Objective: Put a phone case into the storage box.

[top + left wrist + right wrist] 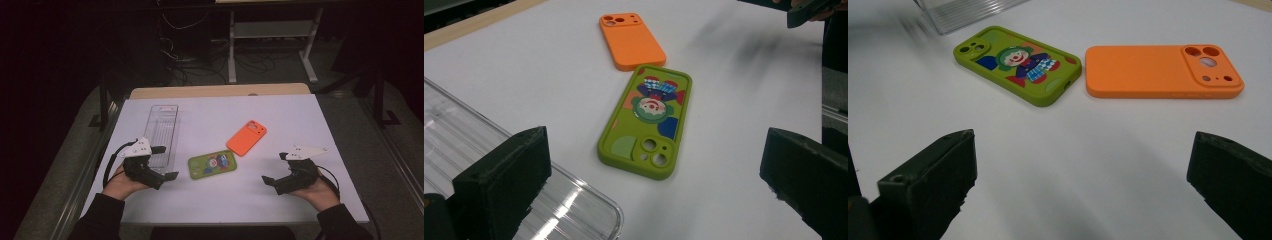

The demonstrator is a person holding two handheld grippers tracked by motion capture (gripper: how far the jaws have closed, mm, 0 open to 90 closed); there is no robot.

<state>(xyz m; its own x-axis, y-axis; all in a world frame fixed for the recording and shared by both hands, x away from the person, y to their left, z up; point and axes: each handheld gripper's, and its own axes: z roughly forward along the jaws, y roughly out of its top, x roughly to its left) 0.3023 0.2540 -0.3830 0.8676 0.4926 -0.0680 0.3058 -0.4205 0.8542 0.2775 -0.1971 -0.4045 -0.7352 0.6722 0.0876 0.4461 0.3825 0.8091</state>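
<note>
both tongs, left [167, 162] and right [275, 167], wide and empty. green clown phone case [646, 120] looks light, flexible, flat on counter [280, 120]. pinch across its long edges.

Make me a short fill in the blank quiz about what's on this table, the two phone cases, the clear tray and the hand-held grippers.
1. The phone case with the clown picture is ____ in colour.
2. The plain phone case is ____.
3. The clear tray lies nearest the ____ hand-held gripper.
4. The jaws of the right hand-held gripper are ____, with nothing between them.

Missing words: green; orange; left; open
</note>
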